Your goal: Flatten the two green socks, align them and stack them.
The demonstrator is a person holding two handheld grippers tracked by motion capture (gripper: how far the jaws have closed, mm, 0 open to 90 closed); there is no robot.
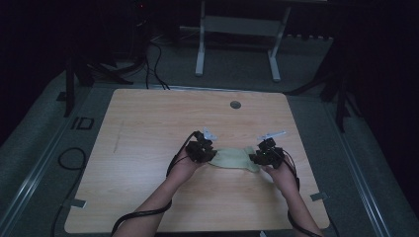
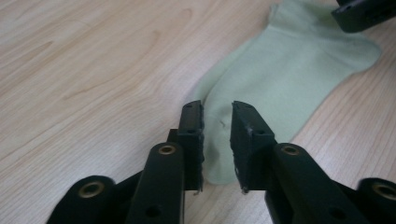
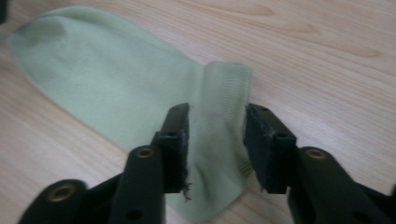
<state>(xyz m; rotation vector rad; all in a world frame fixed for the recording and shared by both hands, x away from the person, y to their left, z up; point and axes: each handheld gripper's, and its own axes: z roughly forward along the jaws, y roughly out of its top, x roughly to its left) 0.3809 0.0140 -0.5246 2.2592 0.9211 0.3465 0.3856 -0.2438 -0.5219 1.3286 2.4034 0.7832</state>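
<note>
While the pale green knitted sock [image 1: 234, 159] lay flat on the light wood-grain tabletop [image 1: 148, 128], a little right of the table's middle and toward the person's side, both grippers sat at its opposite ends. Left gripper [image 2: 217, 140]: black jaws parted with a narrow gap, straddling the sock's rounded end; fabric visible between them, not pinched. In the high view the left gripper [image 1: 201, 148] touched the sock's left edge, left hand [image 1: 184, 168] behind it. Right gripper [image 3: 215, 144]: jaws spread wider, released, set to either side of the ribbed cuff, which lay between them ungripped. High view placed the right gripper [image 1: 266, 155] at the sock's right end, right hand [image 1: 282, 177] behind. Small round grey grommet [image 1: 235, 104] in the tabletop, well beyond the sock. White-legged frame [image 1: 237, 34] on the grey floor past the far edge.
</note>
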